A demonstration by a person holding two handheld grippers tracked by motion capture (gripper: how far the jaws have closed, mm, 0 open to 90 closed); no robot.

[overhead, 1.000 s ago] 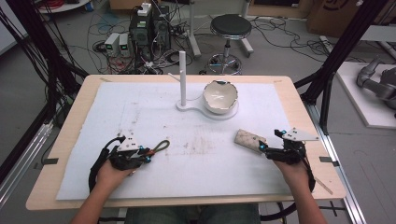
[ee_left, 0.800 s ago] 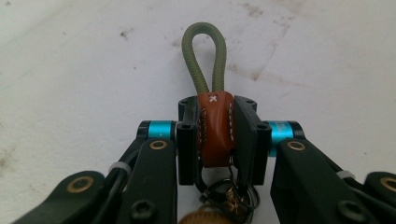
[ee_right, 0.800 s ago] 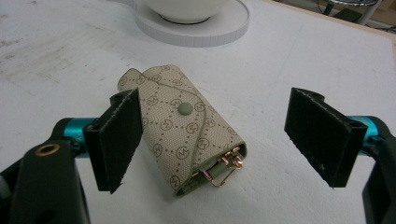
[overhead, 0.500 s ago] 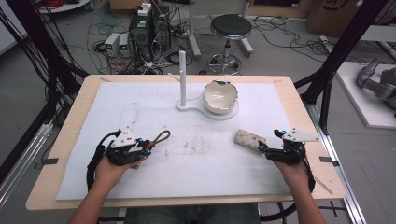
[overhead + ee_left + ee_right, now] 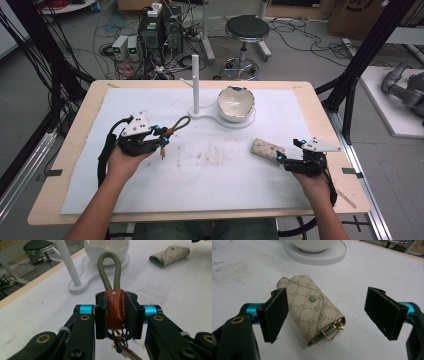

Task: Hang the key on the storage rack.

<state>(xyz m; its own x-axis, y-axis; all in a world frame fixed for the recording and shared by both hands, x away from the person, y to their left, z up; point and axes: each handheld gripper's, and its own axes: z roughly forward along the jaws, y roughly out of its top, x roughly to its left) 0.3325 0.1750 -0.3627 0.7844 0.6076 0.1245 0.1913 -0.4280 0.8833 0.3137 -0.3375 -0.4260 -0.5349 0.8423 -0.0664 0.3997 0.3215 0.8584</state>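
Grippers on the white table cover (image 5: 215, 190): one clamped, one spread.
Left gripper (image 5: 115, 315) pinches a brown leather key fob (image 5: 115, 311), its olive cord loop (image 5: 109, 270) rising ahead toward the white bowl (image 5: 106, 250) and stand post (image 5: 67, 263). Right gripper (image 5: 325, 312) rests with jaws wide apart, the beige patterned key pouch (image 5: 310, 312) lying between them, nearer its left jaw.
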